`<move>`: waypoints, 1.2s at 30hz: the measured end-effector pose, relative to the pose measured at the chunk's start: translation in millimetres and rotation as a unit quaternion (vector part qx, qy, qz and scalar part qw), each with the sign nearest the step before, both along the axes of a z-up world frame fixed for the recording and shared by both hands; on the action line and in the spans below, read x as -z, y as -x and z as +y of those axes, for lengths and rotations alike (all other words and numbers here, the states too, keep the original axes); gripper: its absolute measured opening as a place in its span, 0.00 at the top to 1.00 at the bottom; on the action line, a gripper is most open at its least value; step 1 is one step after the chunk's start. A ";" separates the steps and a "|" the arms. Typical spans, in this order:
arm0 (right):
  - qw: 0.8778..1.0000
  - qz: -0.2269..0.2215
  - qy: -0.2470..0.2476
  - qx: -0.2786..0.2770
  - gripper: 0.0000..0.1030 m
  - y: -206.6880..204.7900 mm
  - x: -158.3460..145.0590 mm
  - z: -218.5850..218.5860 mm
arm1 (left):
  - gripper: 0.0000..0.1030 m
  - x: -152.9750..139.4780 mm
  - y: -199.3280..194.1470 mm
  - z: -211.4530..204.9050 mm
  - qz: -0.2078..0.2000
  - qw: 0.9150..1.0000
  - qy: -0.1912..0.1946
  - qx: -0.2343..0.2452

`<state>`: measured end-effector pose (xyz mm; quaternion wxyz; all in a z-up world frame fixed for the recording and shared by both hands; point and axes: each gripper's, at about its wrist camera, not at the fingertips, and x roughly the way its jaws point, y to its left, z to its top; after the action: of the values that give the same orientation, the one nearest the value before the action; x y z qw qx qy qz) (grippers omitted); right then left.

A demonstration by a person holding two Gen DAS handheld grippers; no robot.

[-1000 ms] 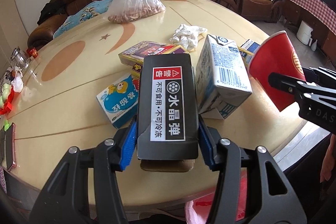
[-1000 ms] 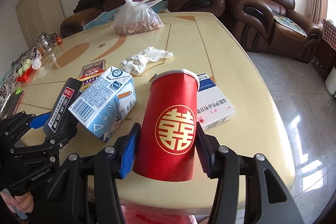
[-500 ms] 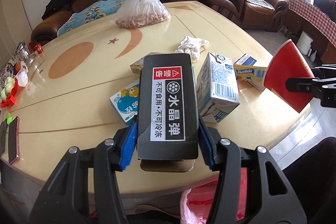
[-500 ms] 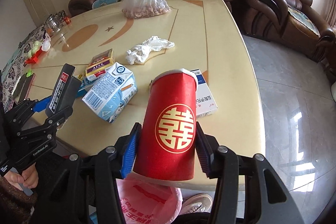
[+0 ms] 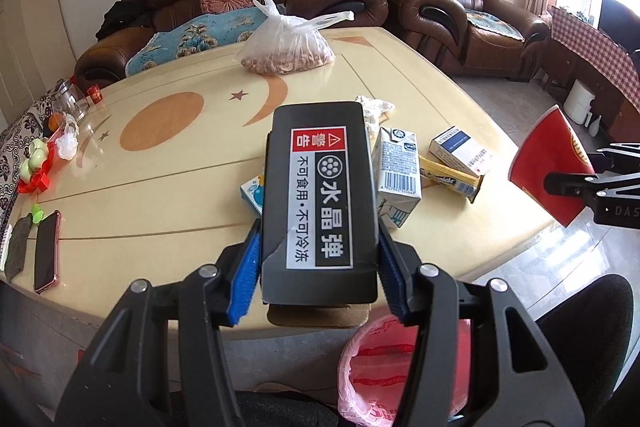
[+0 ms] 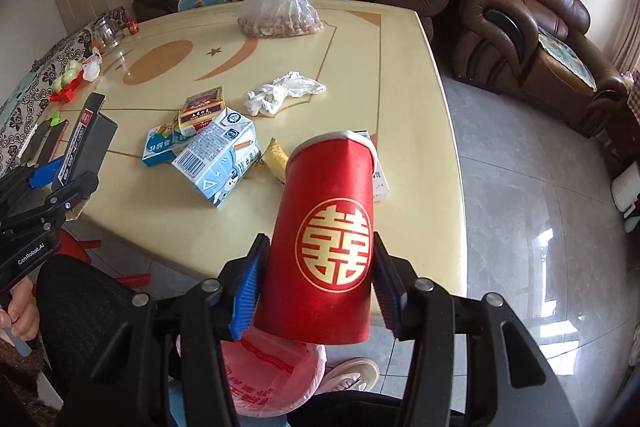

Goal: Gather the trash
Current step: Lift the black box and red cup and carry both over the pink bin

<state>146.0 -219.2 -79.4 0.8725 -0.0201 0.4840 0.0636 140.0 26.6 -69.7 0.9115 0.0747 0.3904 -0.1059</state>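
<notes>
Both claws are loaded: the left gripper is clamped on a black box, the right gripper on a red paper cup, each held above the pink-lined bin (not yet released). Left on the table are a milk carton, small boxes and crumpled tissue; roughly half appears done.

Box hides most of blue carton; cup covers white packet; bin bag partly hidden.
</notes>
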 end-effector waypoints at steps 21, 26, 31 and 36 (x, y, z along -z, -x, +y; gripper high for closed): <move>0.998 -0.047 -0.002 -0.031 0.52 101.5 -40.3 21.9 | 0.49 -38.7 97.7 -3.9 -0.048 0.999 -0.001 0.022; 0.998 -0.052 0.000 -0.040 0.52 121.2 -44.0 30.8 | 0.49 -38.0 114.7 -4.5 -0.049 0.998 0.002 0.028; 0.997 -0.054 0.003 -0.050 0.52 139.3 -44.9 39.5 | 0.49 -33.9 131.5 -7.4 -0.043 0.998 0.006 0.040; 0.997 -0.055 0.000 -0.058 0.52 152.9 -41.1 48.2 | 0.49 -29.5 145.6 -7.6 -0.037 0.998 0.013 0.049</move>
<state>-6.9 -171.0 -38.3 0.8928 -0.0511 0.4330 0.1127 -5.6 19.0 -40.1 0.9200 0.0862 0.3504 -0.1530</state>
